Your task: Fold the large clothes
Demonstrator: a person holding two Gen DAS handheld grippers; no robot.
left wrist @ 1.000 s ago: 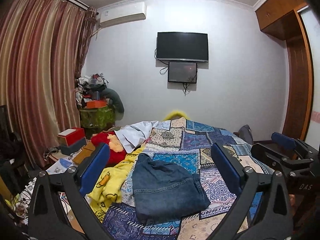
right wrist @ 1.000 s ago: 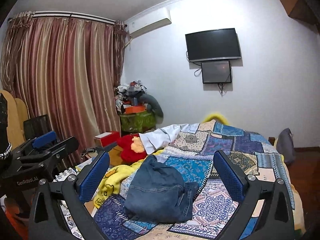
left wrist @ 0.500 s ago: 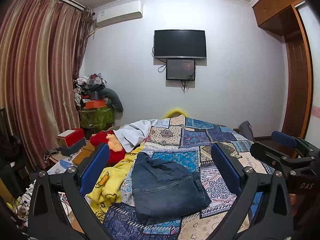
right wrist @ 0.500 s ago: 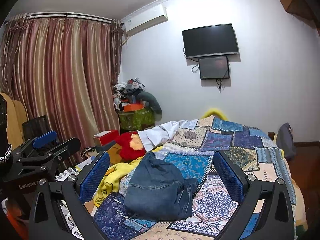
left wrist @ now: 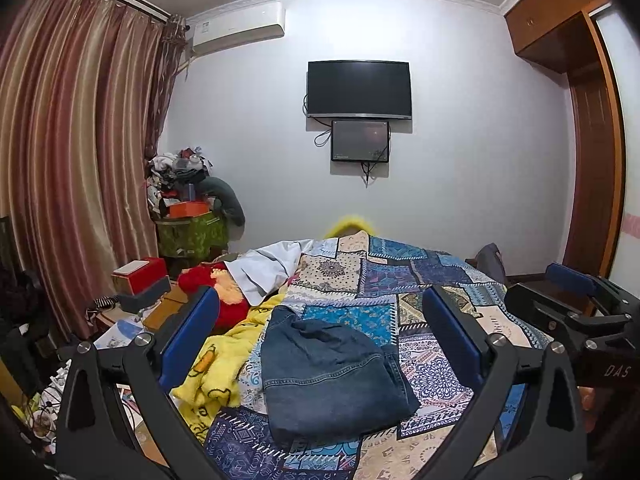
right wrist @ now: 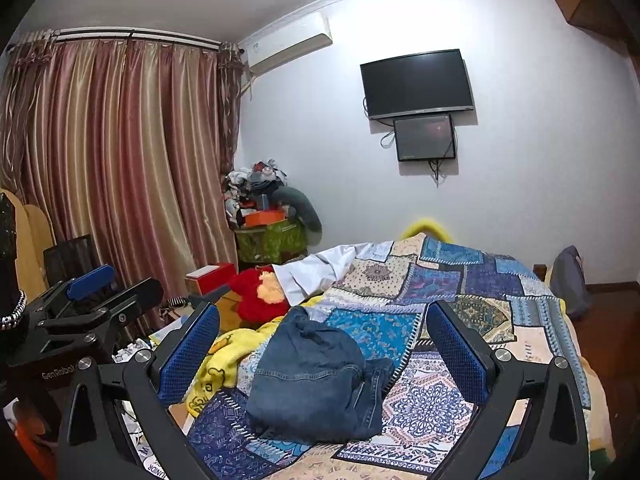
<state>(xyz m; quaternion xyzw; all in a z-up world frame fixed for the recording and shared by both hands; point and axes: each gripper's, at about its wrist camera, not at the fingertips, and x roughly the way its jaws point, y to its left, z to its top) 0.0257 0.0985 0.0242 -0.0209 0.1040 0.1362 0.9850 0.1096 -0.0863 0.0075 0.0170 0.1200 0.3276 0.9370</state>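
A pair of blue jeans [left wrist: 332, 376] lies folded in a compact stack on the patchwork bedspread [left wrist: 400, 280]; it also shows in the right wrist view [right wrist: 312, 384]. My left gripper [left wrist: 320, 332] is open and empty, held above and short of the jeans. My right gripper [right wrist: 320, 340] is open and empty too, at a similar height. Each gripper shows in the other's view: the right gripper [left wrist: 568, 304] at the right edge, the left gripper [right wrist: 92, 292] at the left.
A yellow blanket [left wrist: 216, 364], a red plush toy [left wrist: 216, 292] and a white garment [left wrist: 264, 268] lie at the bed's left side. Boxes [left wrist: 140, 276] and a cluttered green bin [left wrist: 192, 232] stand by the curtain [left wrist: 72, 160]. A TV [left wrist: 360, 88] hangs on the far wall.
Both grippers have tilted slightly upward and drawn back a little; the jeans sit lower in both views. The jeans have not moved.
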